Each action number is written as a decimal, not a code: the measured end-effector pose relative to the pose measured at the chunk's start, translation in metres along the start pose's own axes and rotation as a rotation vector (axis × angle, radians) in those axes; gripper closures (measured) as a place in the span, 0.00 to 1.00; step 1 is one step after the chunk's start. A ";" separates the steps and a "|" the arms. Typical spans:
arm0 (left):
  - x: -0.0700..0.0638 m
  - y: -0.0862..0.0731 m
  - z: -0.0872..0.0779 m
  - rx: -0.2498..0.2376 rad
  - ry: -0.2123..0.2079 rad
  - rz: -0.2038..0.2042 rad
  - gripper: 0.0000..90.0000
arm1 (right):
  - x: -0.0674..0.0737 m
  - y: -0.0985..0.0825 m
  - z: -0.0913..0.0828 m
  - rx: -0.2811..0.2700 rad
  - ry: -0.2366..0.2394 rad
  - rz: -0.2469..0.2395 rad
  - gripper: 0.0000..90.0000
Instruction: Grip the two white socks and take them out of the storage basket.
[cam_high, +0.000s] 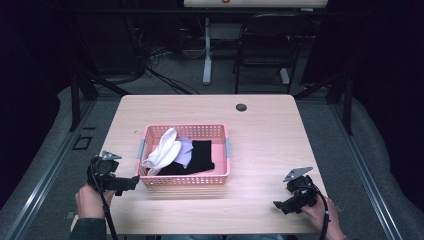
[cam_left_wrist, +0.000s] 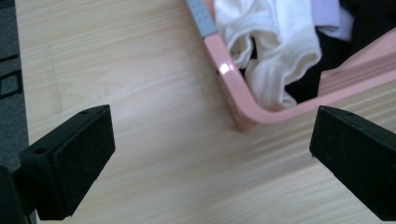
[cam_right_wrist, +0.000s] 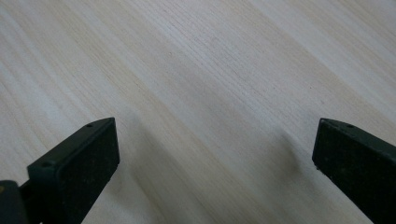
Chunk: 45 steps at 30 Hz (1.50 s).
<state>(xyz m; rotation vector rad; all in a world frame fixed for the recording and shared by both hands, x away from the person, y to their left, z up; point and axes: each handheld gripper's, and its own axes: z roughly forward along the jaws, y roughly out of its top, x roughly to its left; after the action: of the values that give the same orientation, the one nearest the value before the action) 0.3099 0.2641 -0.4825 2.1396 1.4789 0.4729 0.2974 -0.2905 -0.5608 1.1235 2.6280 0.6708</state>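
A pink plastic basket (cam_high: 185, 180) sits in the middle of the wooden table, holding a white cloth (cam_high: 164, 149), a pale lilac cloth (cam_high: 185, 150) and a black cloth (cam_high: 200, 156). My left gripper (cam_high: 134, 182) hovers low at the basket's near left corner, open, with nothing between its jaws. In the left gripper view the basket's corner (cam_left_wrist: 243, 112) and the white cloth (cam_left_wrist: 275, 42) lie just ahead of the open gripper (cam_left_wrist: 212, 154). My right gripper (cam_high: 278, 206) is near the table's front right, open over bare wood (cam_right_wrist: 210, 93), well apart from the basket.
The table (cam_high: 260, 140) has a dark round grommet (cam_high: 241, 107) near its far edge. Beyond it stand a chair (cam_high: 265, 45) and a desk leg (cam_high: 207, 55) on the grey floor. Grey handles (cam_high: 228, 148) flank the basket's short sides.
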 end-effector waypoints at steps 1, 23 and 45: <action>0.000 0.004 -0.001 -0.004 -0.004 0.006 0.00 | 0.000 -0.001 0.001 -0.014 0.003 0.008 0.00; -0.017 0.092 0.025 0.066 -0.111 0.115 0.00 | 0.001 -0.002 0.002 0.003 0.003 0.010 0.01; -0.034 0.113 0.091 0.254 -0.093 0.178 0.40 | 0.001 -0.002 0.003 0.019 0.004 0.000 0.02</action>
<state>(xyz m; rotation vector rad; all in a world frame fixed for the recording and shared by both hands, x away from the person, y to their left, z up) 0.4335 0.1811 -0.4920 2.4697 1.3652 0.2524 0.2966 -0.2900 -0.5641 1.1290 2.6430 0.6492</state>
